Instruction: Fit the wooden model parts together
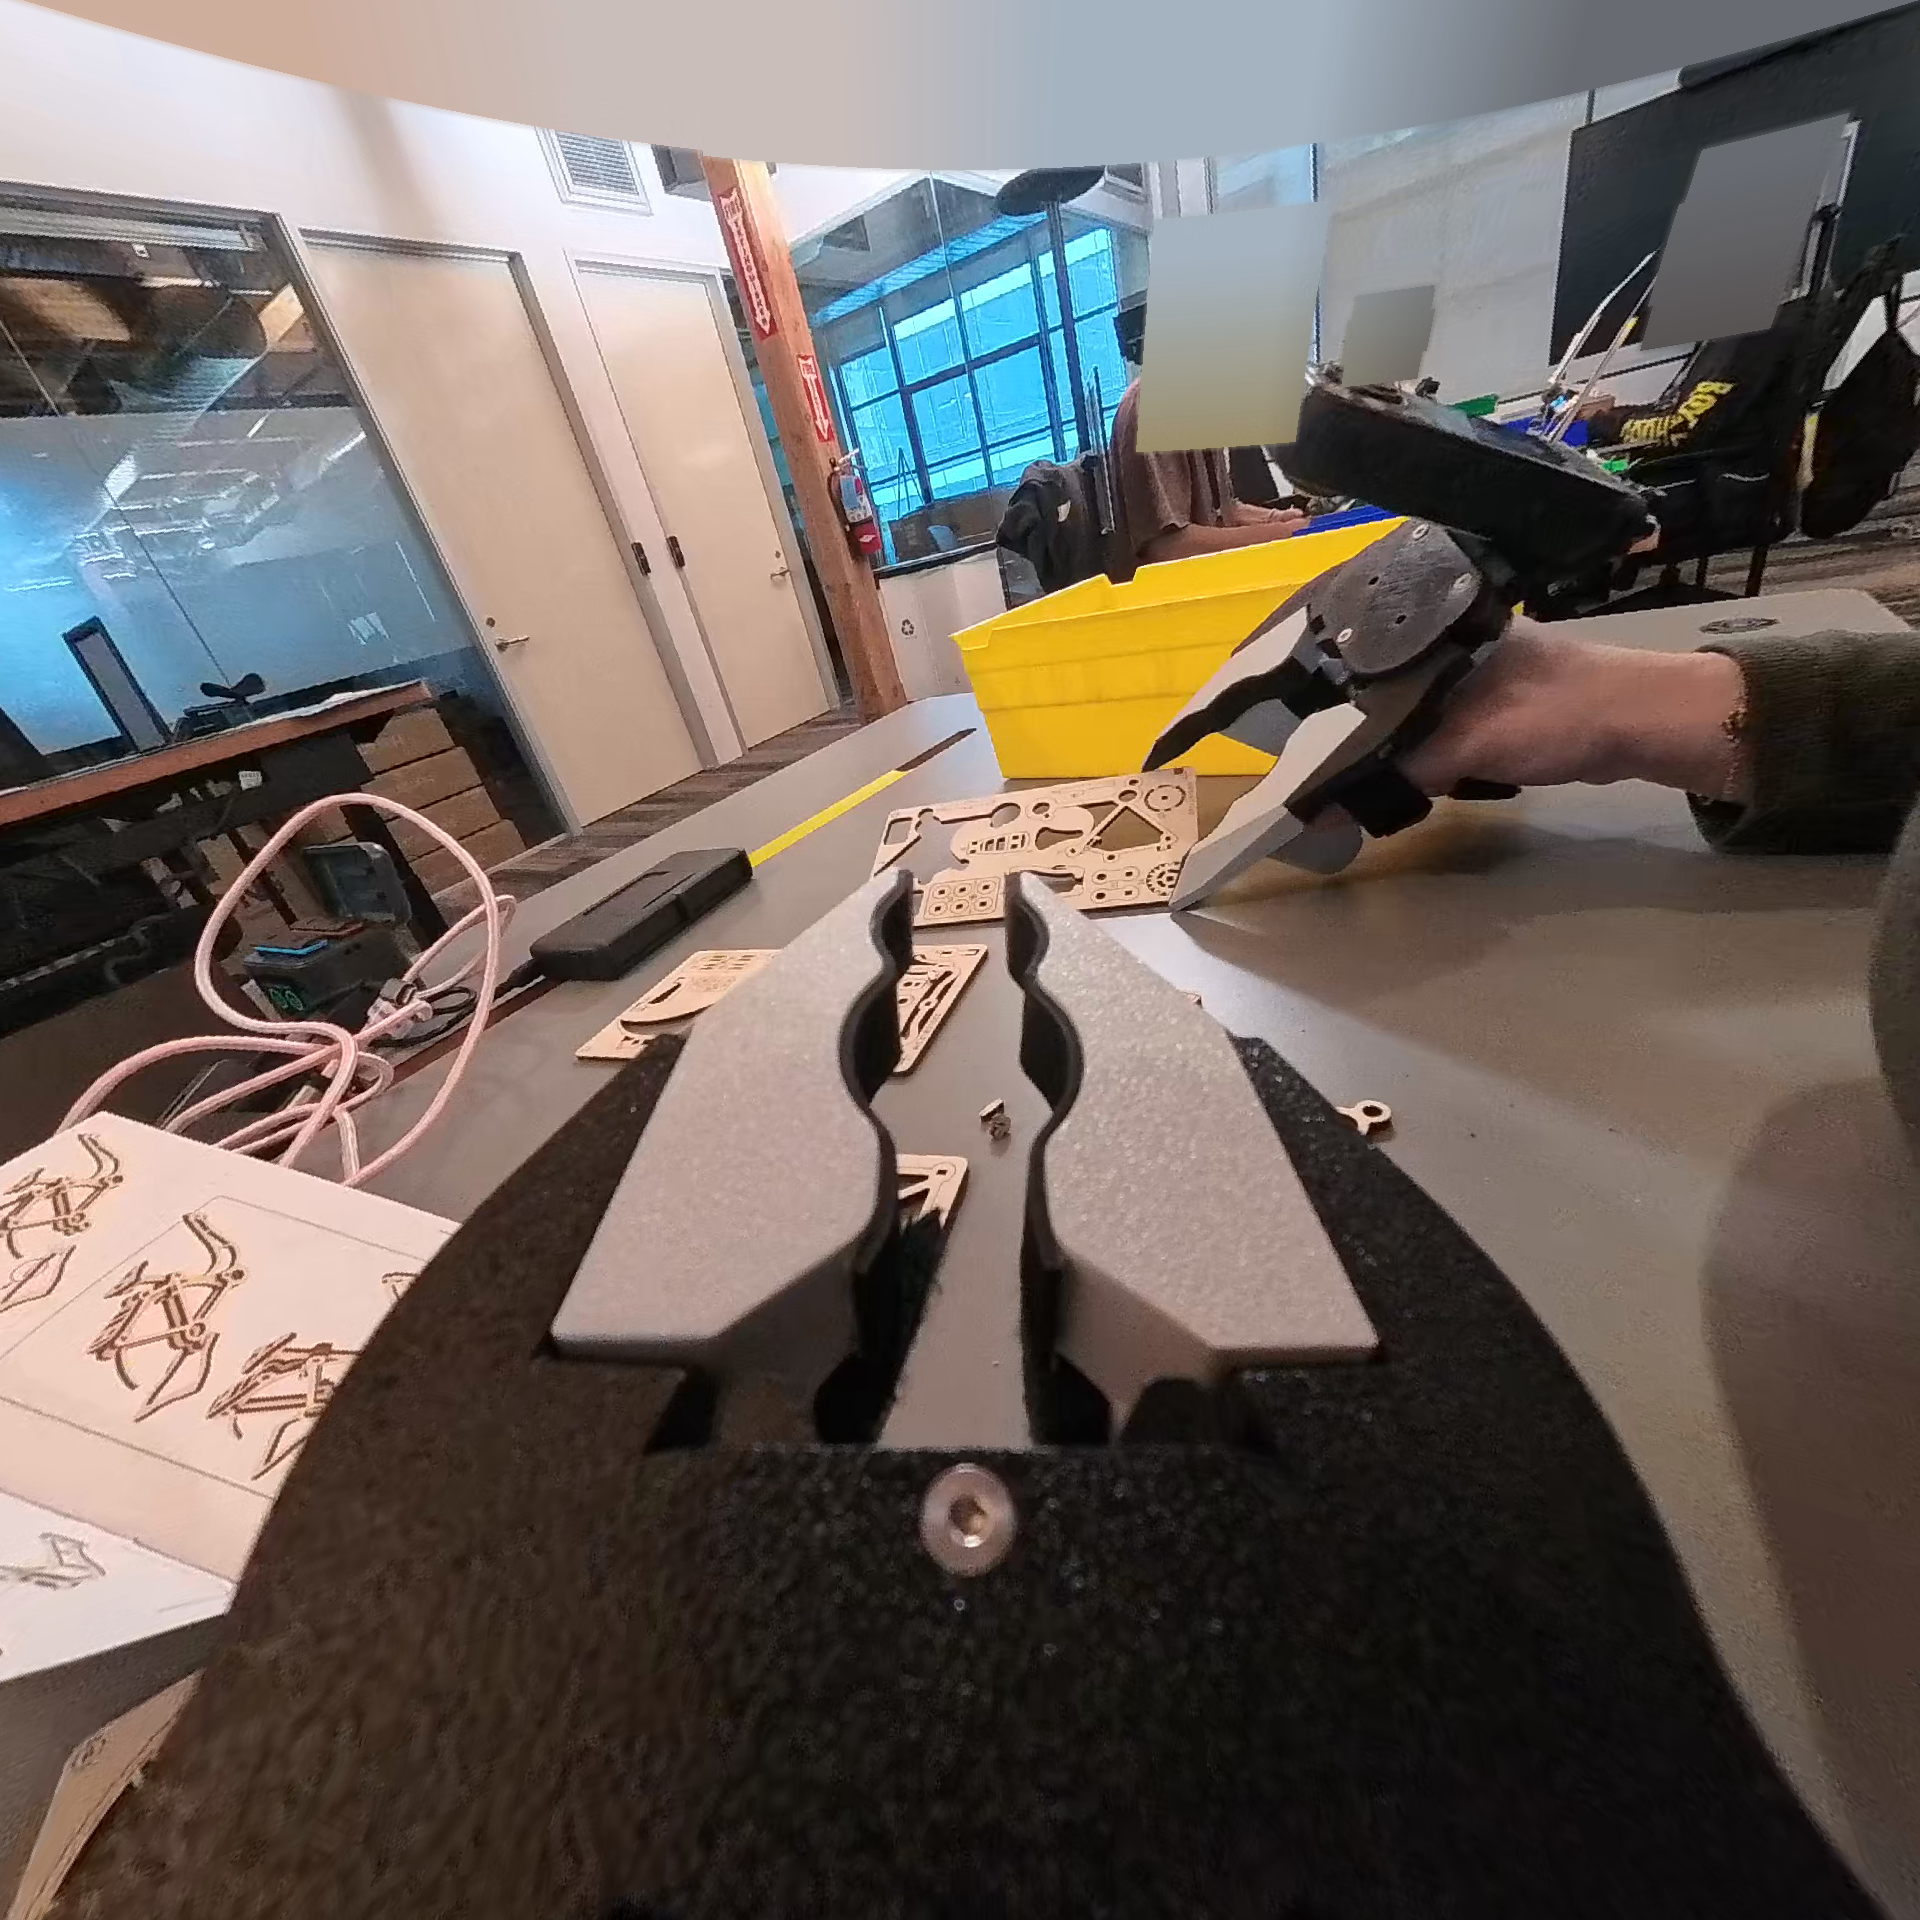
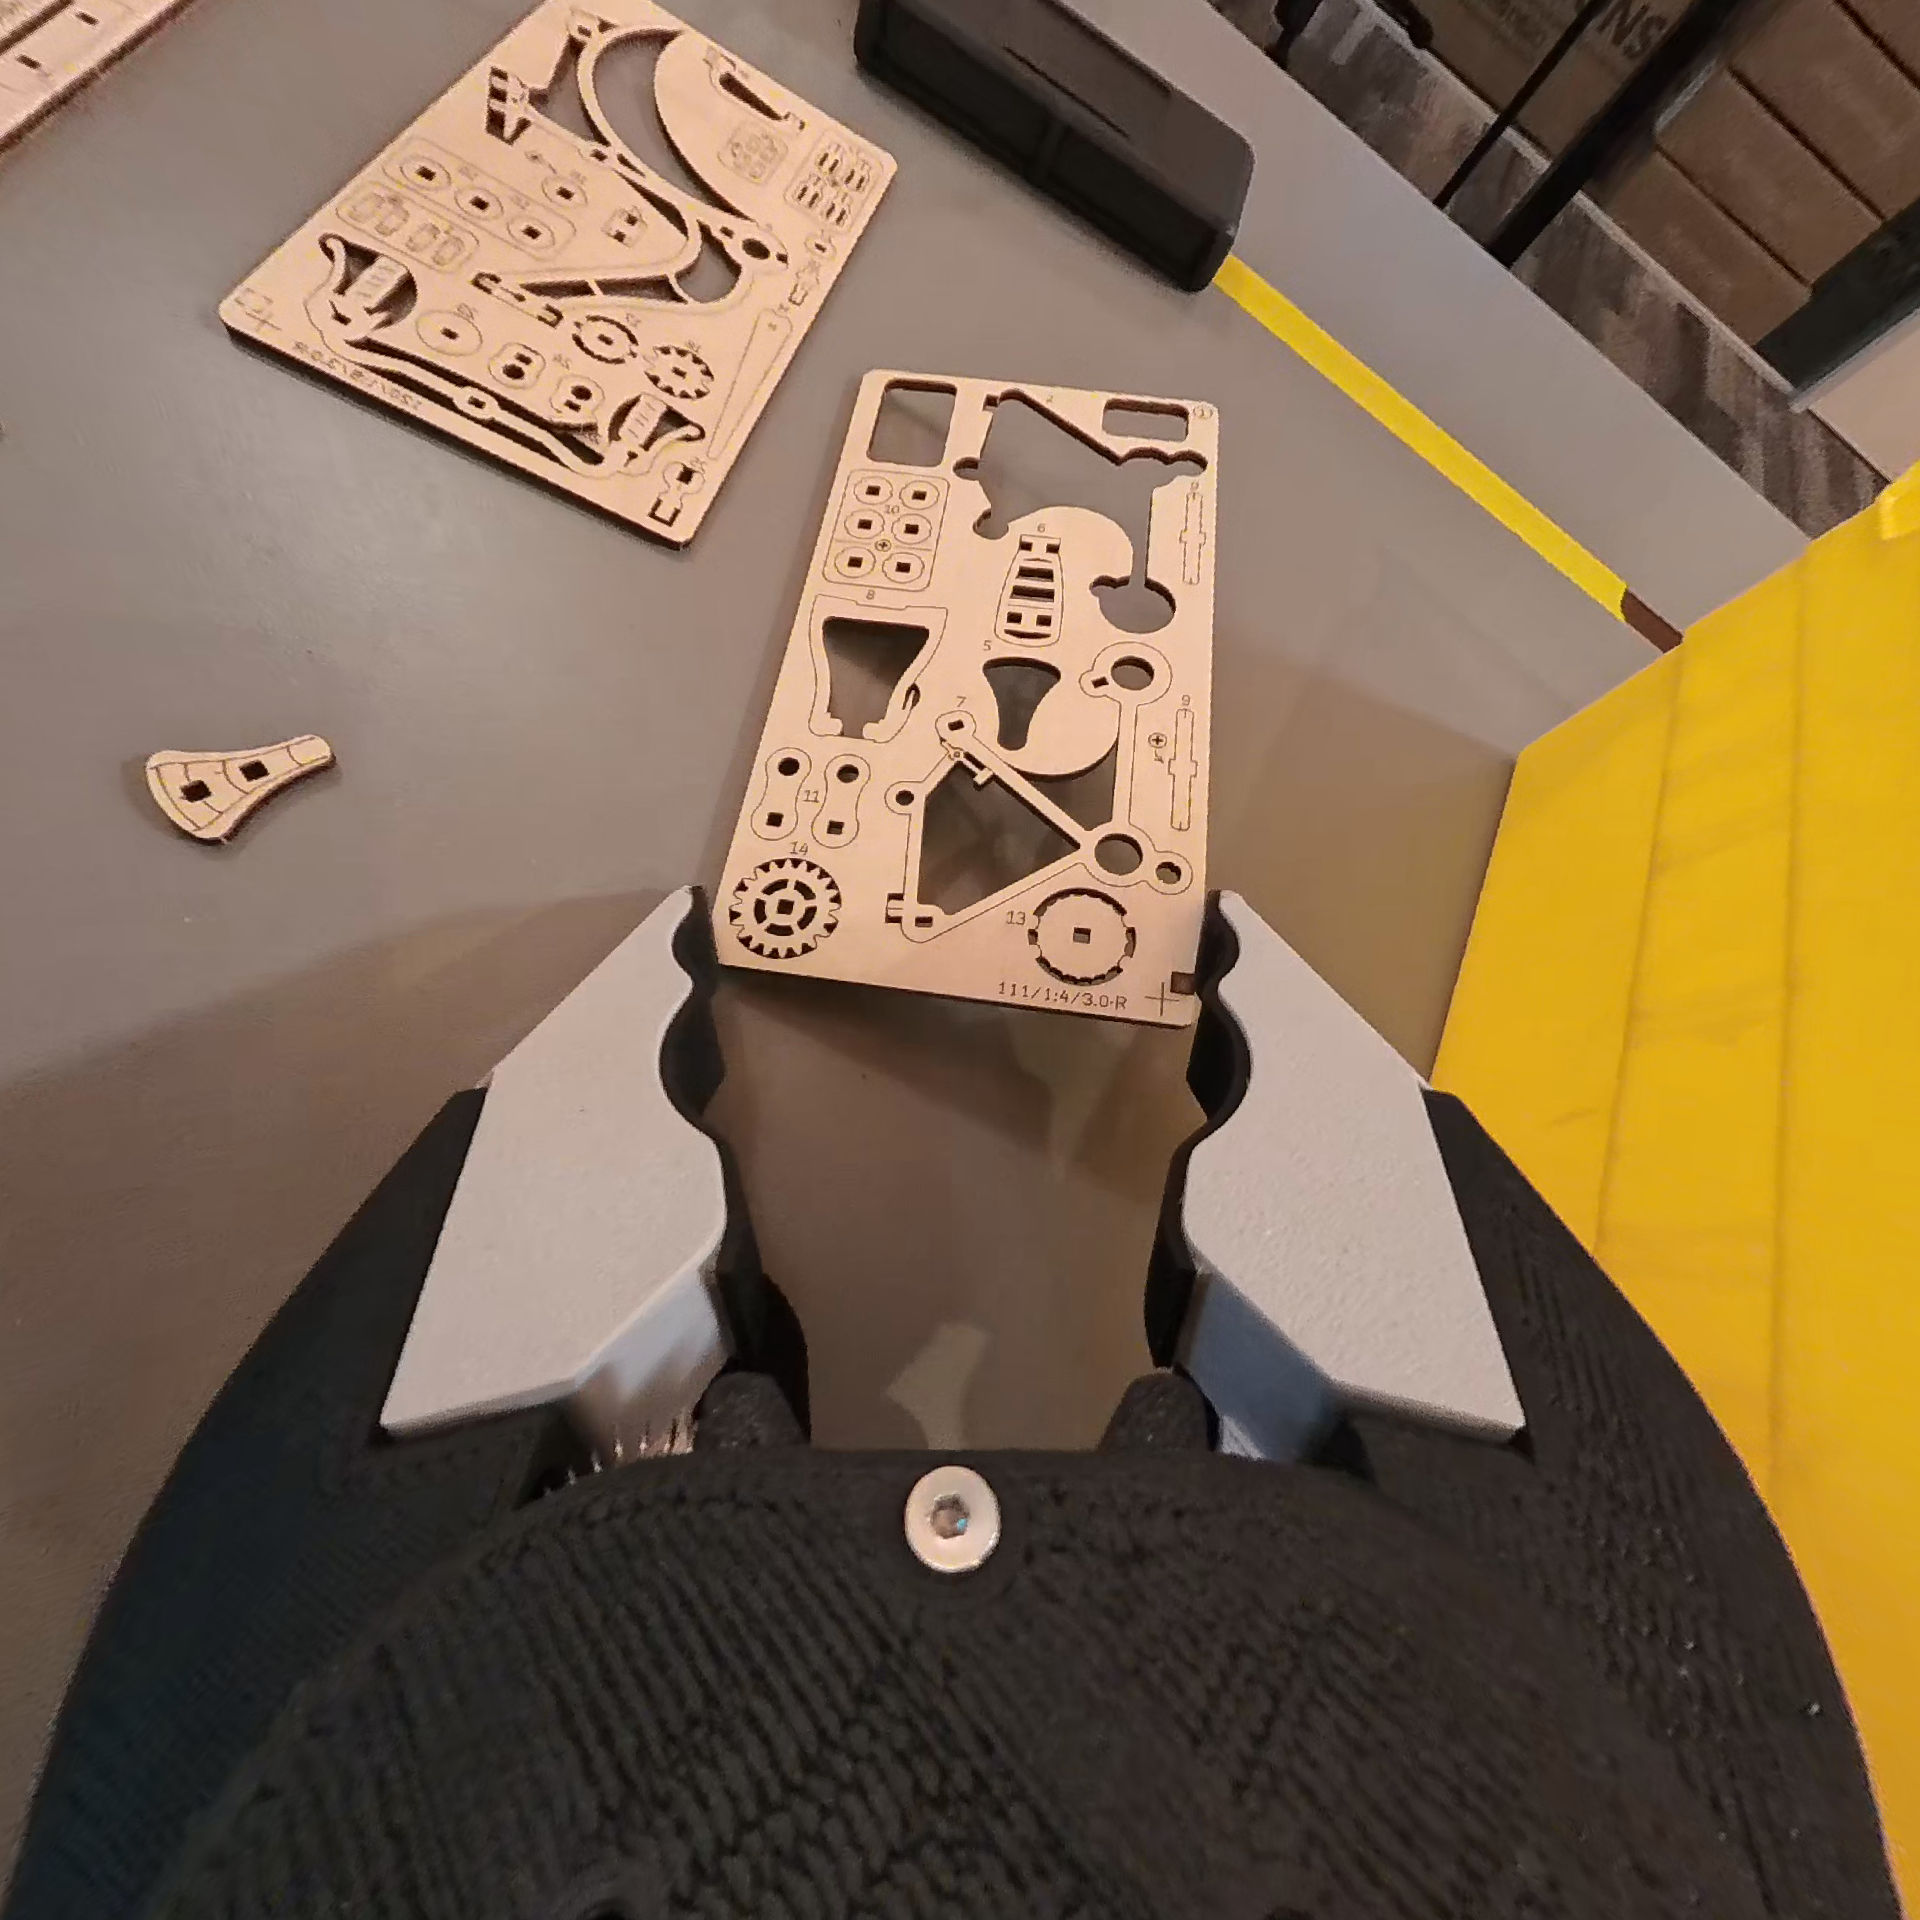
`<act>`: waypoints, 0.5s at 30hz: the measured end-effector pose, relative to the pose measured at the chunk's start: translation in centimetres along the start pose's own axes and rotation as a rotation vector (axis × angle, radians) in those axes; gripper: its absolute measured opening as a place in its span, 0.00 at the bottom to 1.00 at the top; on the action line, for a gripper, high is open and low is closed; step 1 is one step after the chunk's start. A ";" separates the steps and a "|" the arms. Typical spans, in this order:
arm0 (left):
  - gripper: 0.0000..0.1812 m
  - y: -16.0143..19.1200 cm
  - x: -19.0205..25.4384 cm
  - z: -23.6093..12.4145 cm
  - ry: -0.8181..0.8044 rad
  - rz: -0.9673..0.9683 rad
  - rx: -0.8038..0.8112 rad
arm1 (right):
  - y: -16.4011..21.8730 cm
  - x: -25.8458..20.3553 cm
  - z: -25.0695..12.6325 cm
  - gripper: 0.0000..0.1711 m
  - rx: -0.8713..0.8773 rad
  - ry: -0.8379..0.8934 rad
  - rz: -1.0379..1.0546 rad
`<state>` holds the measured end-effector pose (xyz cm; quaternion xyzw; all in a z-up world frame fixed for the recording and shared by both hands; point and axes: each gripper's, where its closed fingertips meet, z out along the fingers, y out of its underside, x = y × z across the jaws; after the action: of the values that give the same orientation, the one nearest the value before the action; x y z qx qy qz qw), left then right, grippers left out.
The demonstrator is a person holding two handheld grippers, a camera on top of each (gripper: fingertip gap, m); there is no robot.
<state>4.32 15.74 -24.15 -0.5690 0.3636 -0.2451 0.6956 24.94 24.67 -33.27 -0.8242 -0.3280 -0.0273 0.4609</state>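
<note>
The right gripper (image 2: 961, 945) stands with its fingers spread wide over the grey table (image 2: 436, 623). The two fingertips flank the near end of a narrow wooden parts sheet (image 2: 977, 727), one at each near corner. Whether the pads press on the sheet edges or merely sit beside them cannot be told from the right wrist view. The sheet lies flat, with several parts already punched out. A second, squarer parts sheet (image 2: 561, 260) lies farther off to the left, apart from the first. A small loose wooden piece (image 2: 234, 781) with two square holes lies alone on the table, well to the left of the gripper. A yellow bin (image 2: 1704, 1039) sits at the right, near the narrow sheet. A black case (image 2: 1060, 135) lies at the far table edge.

The left gripper (image 1: 961, 904) has its fingers drawn narrow, with a slim gap between them and nothing held. A tiny dark piece (image 1: 995, 1120) shows on the table in that gap. A pink cable (image 1: 343, 997) is looped at the left, and an instruction sheet (image 1: 156, 1299) with drawings lies at the near left. A hand (image 1: 1579, 717) grips the right gripper's handle at the far right.
</note>
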 end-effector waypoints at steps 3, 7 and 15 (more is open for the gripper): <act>0.08 0.0 0.0 0.0 0.001 0.000 0.001 | 0.0 0.0 0.0 0.53 0.002 0.000 -0.001; 0.08 0.0 0.0 0.0 0.002 -0.001 0.001 | -0.1 0.0 0.0 0.53 0.005 0.004 -0.009; 0.08 0.0 0.1 0.0 0.006 -0.005 0.002 | -0.1 0.1 0.0 0.53 0.009 0.009 -0.019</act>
<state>4.38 15.66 -24.14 -0.5685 0.3641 -0.2488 0.6945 24.94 24.74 -33.15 -0.8188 -0.3337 -0.0339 0.4659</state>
